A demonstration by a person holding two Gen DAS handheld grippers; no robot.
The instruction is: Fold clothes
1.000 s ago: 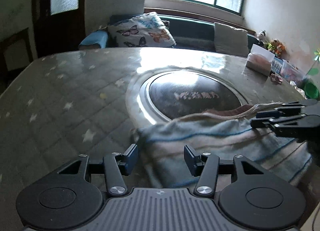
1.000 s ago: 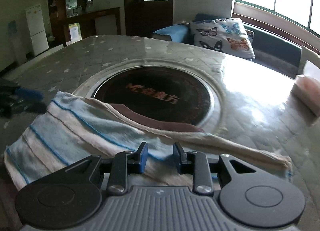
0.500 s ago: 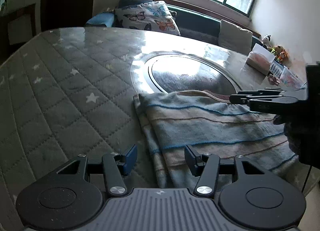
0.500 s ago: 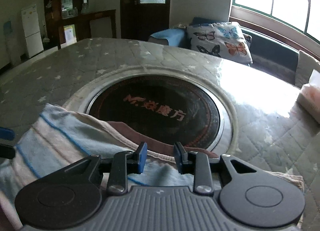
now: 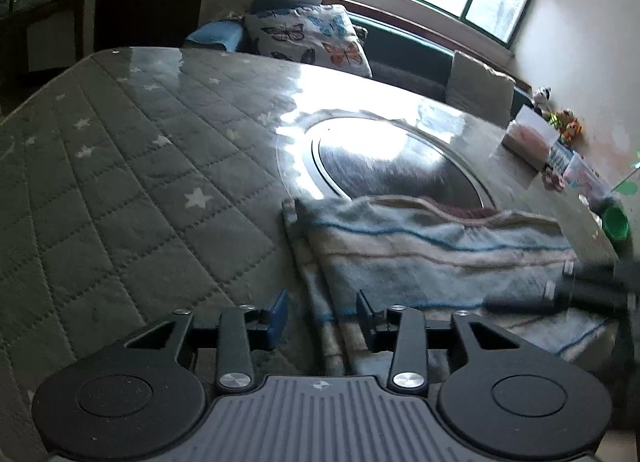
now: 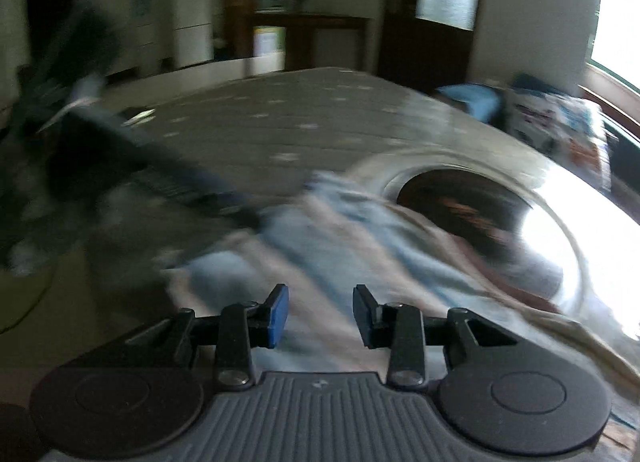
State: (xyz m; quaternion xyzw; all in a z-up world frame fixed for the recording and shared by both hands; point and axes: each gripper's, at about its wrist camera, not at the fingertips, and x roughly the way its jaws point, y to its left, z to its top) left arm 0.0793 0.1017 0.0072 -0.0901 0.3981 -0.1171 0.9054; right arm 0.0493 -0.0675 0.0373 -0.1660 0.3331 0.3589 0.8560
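Big quilted star table, round glass ring set in its middle. Striped cloth lay folded on the table, far edge over the ring. Left gripper low at the cloth's left edge, jaws wide, holding nothing. Right gripper over the blurry cloth, jaws wide too, nothing between them.

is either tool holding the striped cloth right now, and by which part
Nothing is held. The left tool and right tool are both open over the striped cloth, with no fabric pinched.
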